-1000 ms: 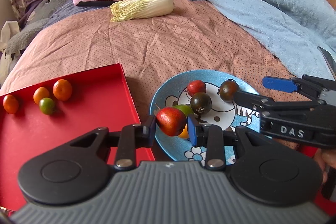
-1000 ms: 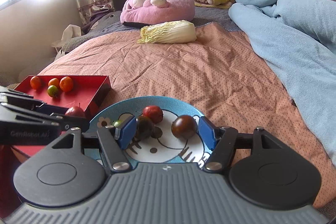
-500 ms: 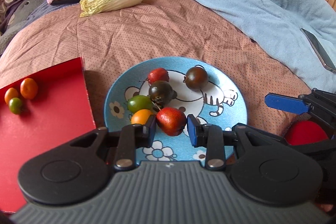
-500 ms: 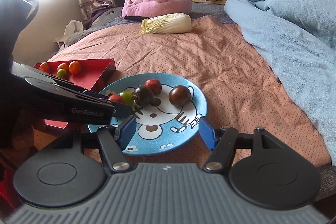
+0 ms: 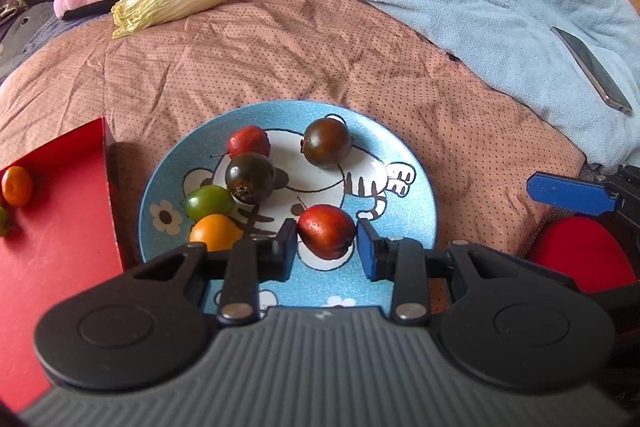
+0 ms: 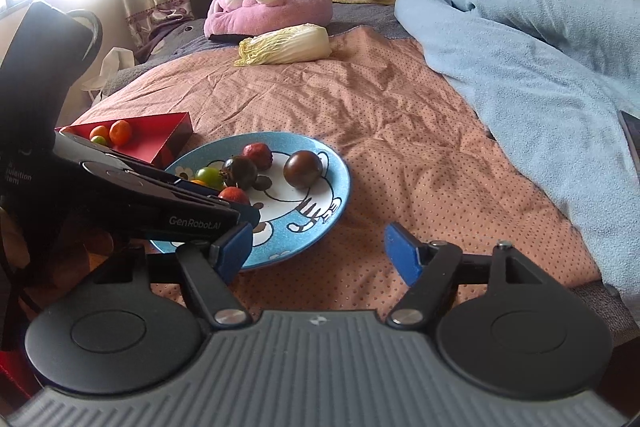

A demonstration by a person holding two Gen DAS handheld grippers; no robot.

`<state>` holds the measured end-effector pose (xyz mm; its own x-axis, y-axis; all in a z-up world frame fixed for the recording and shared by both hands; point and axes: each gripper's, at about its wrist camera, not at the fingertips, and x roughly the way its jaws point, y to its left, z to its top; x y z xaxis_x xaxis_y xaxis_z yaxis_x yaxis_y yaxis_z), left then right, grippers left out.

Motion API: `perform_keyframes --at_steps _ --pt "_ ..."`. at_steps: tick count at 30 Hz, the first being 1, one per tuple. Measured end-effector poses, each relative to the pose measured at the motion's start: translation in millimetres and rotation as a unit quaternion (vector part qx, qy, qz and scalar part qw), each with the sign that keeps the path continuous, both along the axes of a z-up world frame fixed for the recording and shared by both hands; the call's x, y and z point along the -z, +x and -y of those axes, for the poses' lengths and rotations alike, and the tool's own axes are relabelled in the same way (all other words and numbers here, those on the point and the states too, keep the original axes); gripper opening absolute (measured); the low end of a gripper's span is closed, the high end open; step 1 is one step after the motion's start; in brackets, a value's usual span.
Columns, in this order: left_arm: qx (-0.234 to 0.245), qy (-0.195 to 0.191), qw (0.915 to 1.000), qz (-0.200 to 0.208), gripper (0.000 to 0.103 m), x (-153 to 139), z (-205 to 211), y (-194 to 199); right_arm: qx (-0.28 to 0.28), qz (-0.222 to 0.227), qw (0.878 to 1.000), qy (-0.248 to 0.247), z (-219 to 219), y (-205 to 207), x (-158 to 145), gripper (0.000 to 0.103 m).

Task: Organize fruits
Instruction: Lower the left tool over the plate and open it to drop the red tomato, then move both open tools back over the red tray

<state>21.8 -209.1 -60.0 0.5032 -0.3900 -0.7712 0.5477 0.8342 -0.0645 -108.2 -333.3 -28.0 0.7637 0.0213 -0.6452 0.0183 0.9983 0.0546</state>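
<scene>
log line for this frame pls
left gripper: open around red fruit on blue plate | right gripper: open, empty, beside plate | red tray: small oranges

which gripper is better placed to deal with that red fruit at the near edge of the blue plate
Left. The left gripper already brackets the red fruit on the blue plate, though a small gap shows at one finger. The right gripper is open over bedding, beside the plate.
</scene>
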Motion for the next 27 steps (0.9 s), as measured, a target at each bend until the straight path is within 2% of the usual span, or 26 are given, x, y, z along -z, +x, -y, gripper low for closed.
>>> perform_keyframes --at_steps 9,15,27 --pt "0.008 -0.01 0.9999 0.001 0.036 -7 4 -6 0.015 0.013 1.0 -0.002 6 -10 -8 0.085" --pt "0.006 -0.016 0.9999 0.004 0.047 -11 3 -10 0.03 0.017 0.999 0.003 11 -18 -12 0.092" --pt "0.002 -0.041 0.999 0.015 0.047 -26 -13 -23 0.036 0.016 0.999 0.004 9 -21 -14 0.092"
